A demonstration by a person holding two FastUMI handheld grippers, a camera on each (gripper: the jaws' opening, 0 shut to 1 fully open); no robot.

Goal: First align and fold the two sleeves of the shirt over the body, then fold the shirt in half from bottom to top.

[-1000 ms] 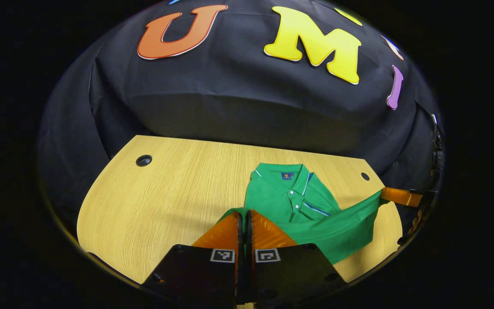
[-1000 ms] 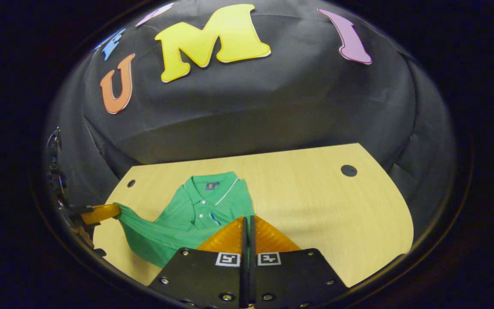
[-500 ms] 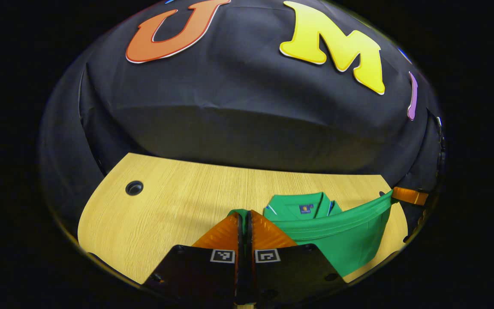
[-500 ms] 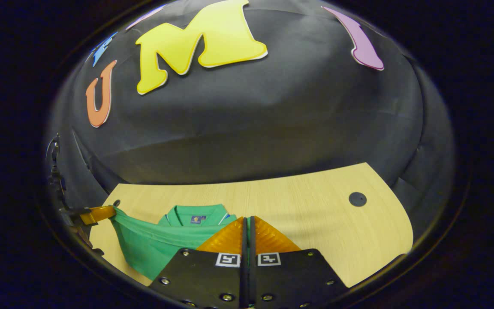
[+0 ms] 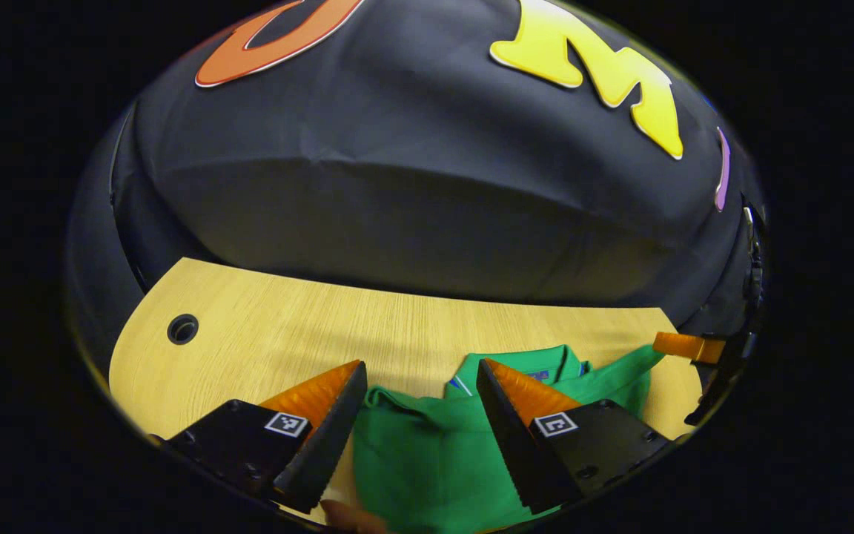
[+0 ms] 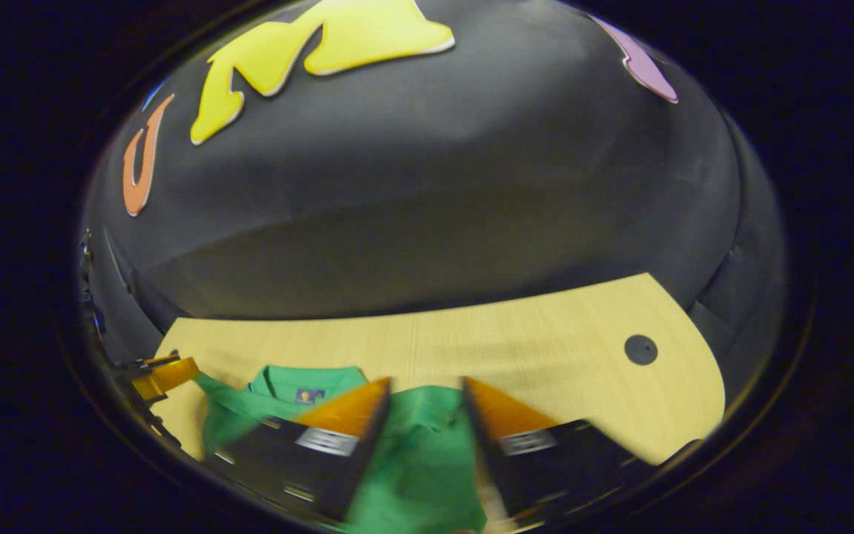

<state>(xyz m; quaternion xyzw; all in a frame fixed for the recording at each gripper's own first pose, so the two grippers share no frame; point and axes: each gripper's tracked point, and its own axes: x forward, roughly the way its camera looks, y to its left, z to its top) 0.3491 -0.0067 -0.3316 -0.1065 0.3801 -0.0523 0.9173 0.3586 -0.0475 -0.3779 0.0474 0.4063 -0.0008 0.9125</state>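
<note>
The green polo shirt [image 5: 427, 460] lies folded on the wooden table [image 5: 271, 341], its lower part laid up over the body. Its collar [image 5: 545, 363] peeks out beyond the fold. My left gripper [image 5: 419, 367] is open just above the folded edge, with cloth lying between its fingers but not pinched. In the right gripper view, my right gripper [image 6: 425, 383] is also open over the shirt [image 6: 419, 460], though that view is blurred. The collar [image 6: 301, 382] shows to its left. Each gripper appears at the other view's edge, the right gripper [image 5: 683, 346] and the left gripper [image 6: 166, 374], beside a shirt corner.
The table has a round cable hole near each far corner: one hole [image 5: 182, 328] and another hole [image 6: 640, 349]. Bare wood [image 6: 531, 348] stretches beyond the shirt to the black cloth wall.
Both grippers carried the shirt's bottom edge forward over the body toward the collar, then opened and let it go. The cloth now lies on the shirt.
</note>
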